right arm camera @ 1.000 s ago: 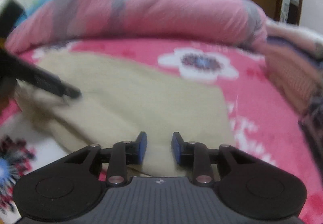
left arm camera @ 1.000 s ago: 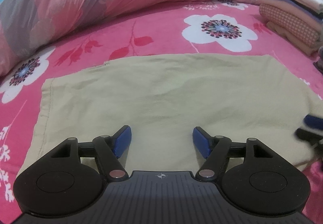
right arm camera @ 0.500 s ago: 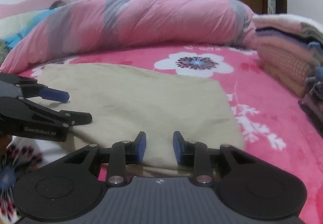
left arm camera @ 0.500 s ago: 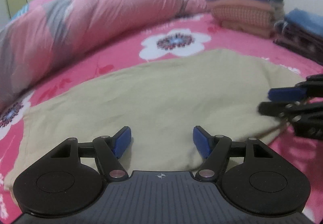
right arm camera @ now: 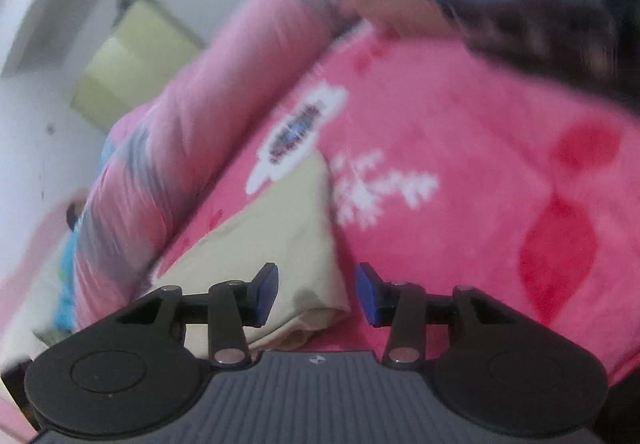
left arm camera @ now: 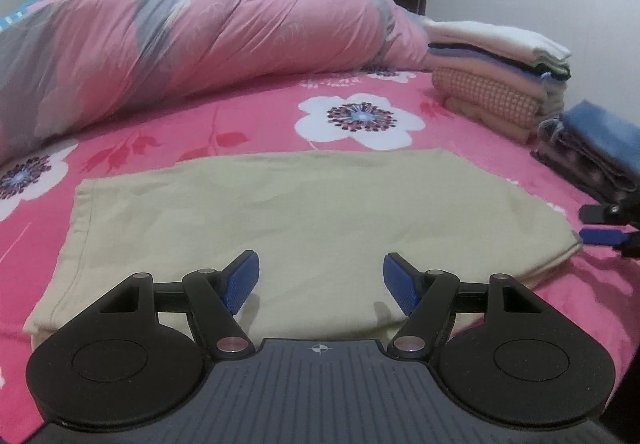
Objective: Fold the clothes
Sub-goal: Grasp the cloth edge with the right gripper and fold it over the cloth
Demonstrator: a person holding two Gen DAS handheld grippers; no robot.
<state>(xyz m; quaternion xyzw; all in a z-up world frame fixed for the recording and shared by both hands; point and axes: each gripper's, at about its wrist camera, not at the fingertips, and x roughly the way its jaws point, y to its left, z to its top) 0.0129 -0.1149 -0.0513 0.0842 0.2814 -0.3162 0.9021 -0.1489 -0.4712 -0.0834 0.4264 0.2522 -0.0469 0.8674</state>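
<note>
A beige folded garment [left arm camera: 304,212] lies flat on the pink flowered bedspread [left arm camera: 256,116]. My left gripper [left arm camera: 320,280] hovers over its near edge, open, with nothing between the blue pads. In the left wrist view my right gripper [left arm camera: 600,224] shows at the garment's right corner, turned on its side. The right wrist view is rolled and blurred; there my right gripper [right arm camera: 316,292] has its jaws opening around the garment's folded corner [right arm camera: 316,308], the pads not pressing on the cloth.
A rolled pink and grey duvet [left arm camera: 192,40] lies along the back of the bed. A stack of folded clothes [left arm camera: 500,80] sits at the back right, with a dark and blue folded pile [left arm camera: 592,148] nearer on the right.
My right gripper has rolled sideways, shifted to the garment's right corner and widened its jaws. The left gripper's view has swung, its jaws unchanged.
</note>
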